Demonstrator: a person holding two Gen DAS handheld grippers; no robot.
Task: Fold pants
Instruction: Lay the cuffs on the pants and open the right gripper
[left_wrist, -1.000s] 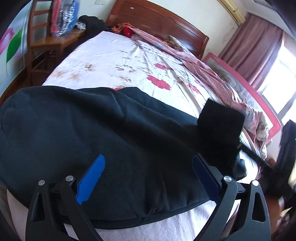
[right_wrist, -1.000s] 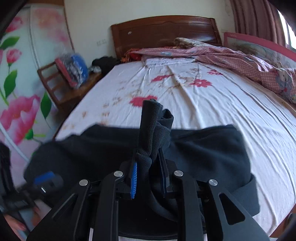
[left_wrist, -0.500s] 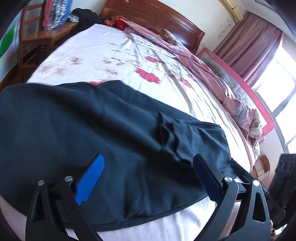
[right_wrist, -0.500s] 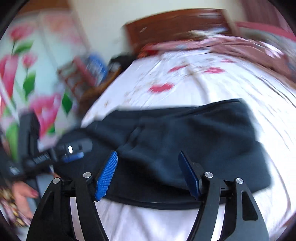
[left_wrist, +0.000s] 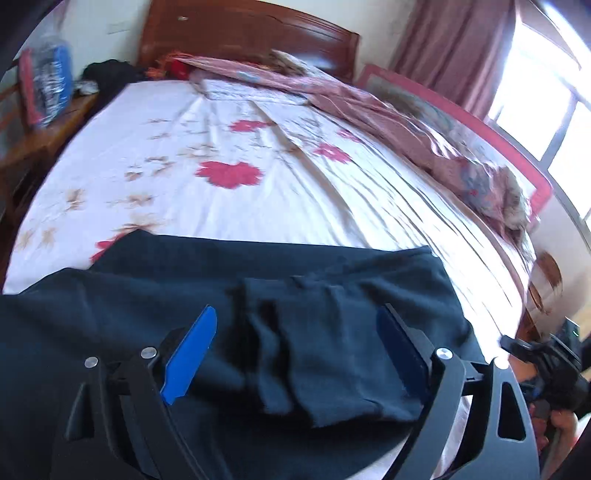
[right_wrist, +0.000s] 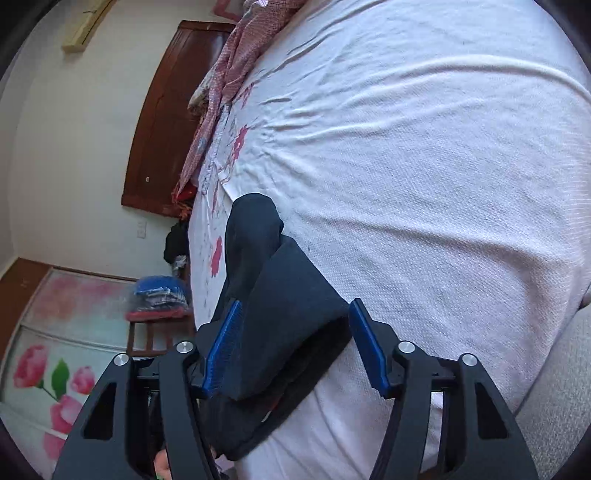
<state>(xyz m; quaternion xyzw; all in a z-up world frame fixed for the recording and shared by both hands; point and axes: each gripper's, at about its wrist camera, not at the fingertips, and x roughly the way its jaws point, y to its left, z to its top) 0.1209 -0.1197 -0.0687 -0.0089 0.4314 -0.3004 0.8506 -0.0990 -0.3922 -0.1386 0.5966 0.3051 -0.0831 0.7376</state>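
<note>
The dark pants (left_wrist: 303, 325) are lying across the near end of the bed (left_wrist: 295, 206). The left hand-held gripper (left_wrist: 295, 350) is hovering over their bunched middle, spread wide after just closing a little. The right hand-held gripper (right_wrist: 295, 347), rolled sideways, is straddling a raised fold, jaws just narrowing but apart. A pink quilt (left_wrist: 388, 110) is lying along the far side.
</note>
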